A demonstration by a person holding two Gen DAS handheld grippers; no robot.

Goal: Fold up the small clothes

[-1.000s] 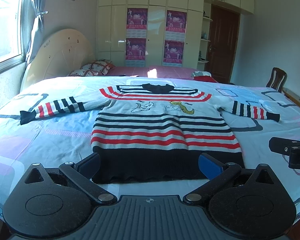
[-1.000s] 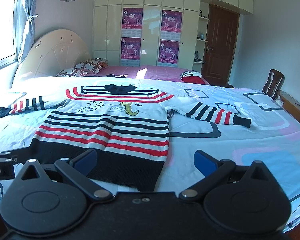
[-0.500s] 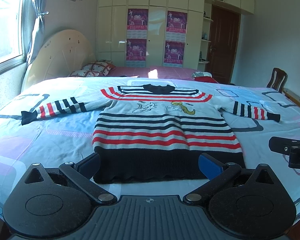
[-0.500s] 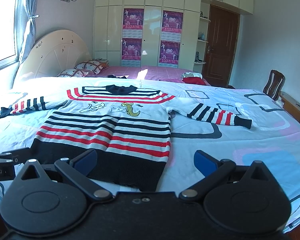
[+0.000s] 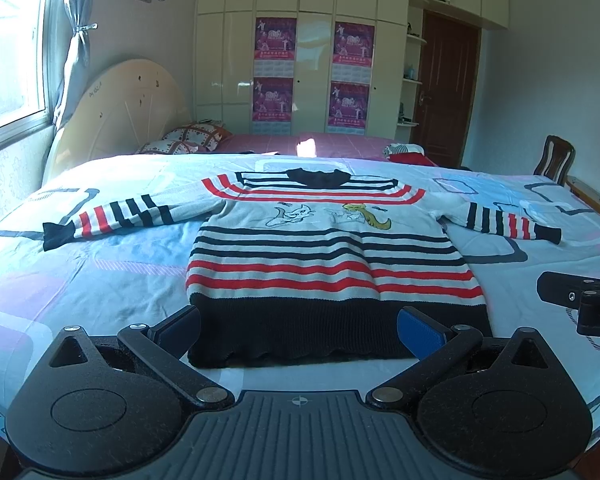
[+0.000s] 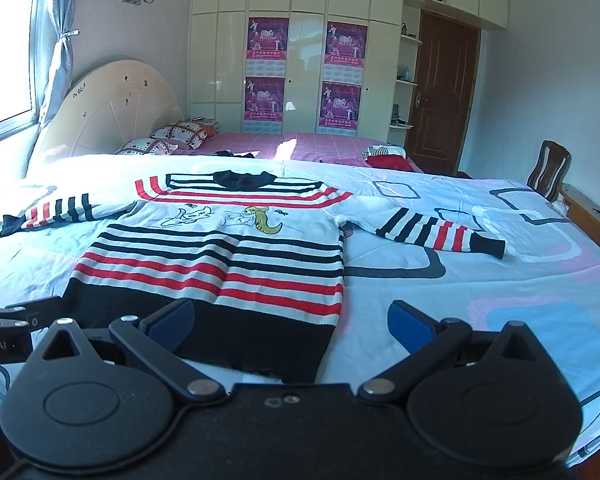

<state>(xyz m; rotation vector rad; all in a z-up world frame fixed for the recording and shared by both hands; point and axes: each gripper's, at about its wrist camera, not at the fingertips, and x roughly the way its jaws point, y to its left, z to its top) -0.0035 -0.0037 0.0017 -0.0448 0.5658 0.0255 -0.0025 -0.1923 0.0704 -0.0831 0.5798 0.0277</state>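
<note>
Striped sweater point(image 5: 328, 256): flat, front up, on bed point(image 5: 100, 280); both sleeves spread sideways, black hem nearest the cameras.
Bed cover: pale blue, rounded-square print.
Left gripper point(image 5: 298, 330): fingers wide apart, holding nothing, above the hem.
Right gripper point(image 6: 290, 322): fingers wide apart, empty, over the hem's right corner.
Room: cream headboard point(image 5: 120, 108) and curtained window at left; wardrobe point(image 5: 300, 48) carrying four magenta posters; brown door point(image 5: 446, 88); wooden chair point(image 5: 554, 158) at right; patterned pillows point(image 5: 188, 140) on the pink second bed behind.
</note>
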